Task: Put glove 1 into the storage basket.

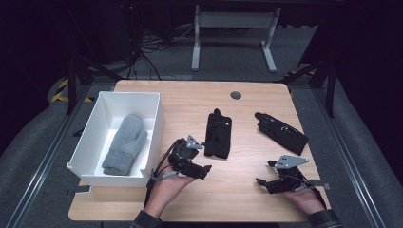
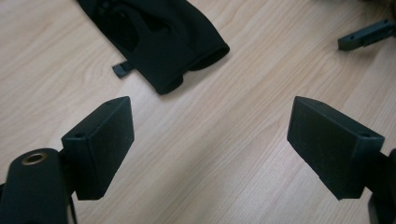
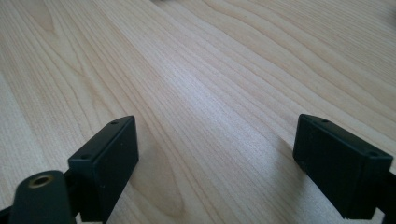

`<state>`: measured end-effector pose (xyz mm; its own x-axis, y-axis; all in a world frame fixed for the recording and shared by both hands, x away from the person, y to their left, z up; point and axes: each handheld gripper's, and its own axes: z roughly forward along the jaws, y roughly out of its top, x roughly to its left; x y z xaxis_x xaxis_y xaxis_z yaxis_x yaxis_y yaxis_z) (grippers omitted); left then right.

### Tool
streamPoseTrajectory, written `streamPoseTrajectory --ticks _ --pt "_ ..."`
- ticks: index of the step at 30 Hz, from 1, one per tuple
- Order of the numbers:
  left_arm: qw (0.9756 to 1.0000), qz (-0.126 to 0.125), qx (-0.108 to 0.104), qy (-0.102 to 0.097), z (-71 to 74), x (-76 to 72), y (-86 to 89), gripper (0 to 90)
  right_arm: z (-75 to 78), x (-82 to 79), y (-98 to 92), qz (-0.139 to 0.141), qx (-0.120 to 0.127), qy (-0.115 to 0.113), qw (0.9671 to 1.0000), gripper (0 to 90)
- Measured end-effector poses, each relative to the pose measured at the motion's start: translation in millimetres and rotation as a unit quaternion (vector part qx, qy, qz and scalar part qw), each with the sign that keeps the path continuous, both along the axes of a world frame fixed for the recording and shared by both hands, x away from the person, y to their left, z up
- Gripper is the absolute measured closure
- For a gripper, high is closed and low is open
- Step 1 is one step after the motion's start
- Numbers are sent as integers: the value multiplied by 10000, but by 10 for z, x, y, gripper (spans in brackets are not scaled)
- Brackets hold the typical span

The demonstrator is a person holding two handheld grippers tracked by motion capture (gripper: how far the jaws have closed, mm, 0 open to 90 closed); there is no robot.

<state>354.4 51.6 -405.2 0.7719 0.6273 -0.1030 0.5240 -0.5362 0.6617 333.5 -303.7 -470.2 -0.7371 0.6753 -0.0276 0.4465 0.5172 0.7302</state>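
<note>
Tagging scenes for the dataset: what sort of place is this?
Likely a lab recording station: a wooden table in a dark room, cables on the floor, a white bin and gloves laid out.

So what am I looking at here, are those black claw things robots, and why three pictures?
No robot: a person holds a hand-operated gripper in each hand, the left gripper and the right gripper. The high view looks down on the table from above. The other two come from cameras riding on each gripper, looking along its own black jaws. A white box holds a grey mitten; two black gloves lie on the wood, the middle glove and the right glove. Both grippers are open and hold nothing; the left one points at the middle glove.
</note>
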Motion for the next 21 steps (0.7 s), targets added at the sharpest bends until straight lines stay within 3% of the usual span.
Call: streamPoseTrajectory --ticks 5,9,11,13,17,21 --pt "9996 -80 239 -135 -221 -67 -31 147 0 0 -2 10 -3 -2 10000 144" --pt "9993 -196 315 -101 -382 -102 4 141 0 0 -7 22 -1 -2 10000 144" --pt "9992 -240 321 -82 -446 -125 32 133 3 5 -9 47 -14 5 10000 147" --pt "9987 -315 338 -197 -505 -145 61 129 14 11 -11 65 -39 49 10000 160" --pt "9989 -431 190 -47 -569 -142 113 82 56 33 -27 96 -140 119 9998 198" --pt "9973 -520 499 -136 -647 -186 109 33 148 34 -66 49 -112 6 9999 266"
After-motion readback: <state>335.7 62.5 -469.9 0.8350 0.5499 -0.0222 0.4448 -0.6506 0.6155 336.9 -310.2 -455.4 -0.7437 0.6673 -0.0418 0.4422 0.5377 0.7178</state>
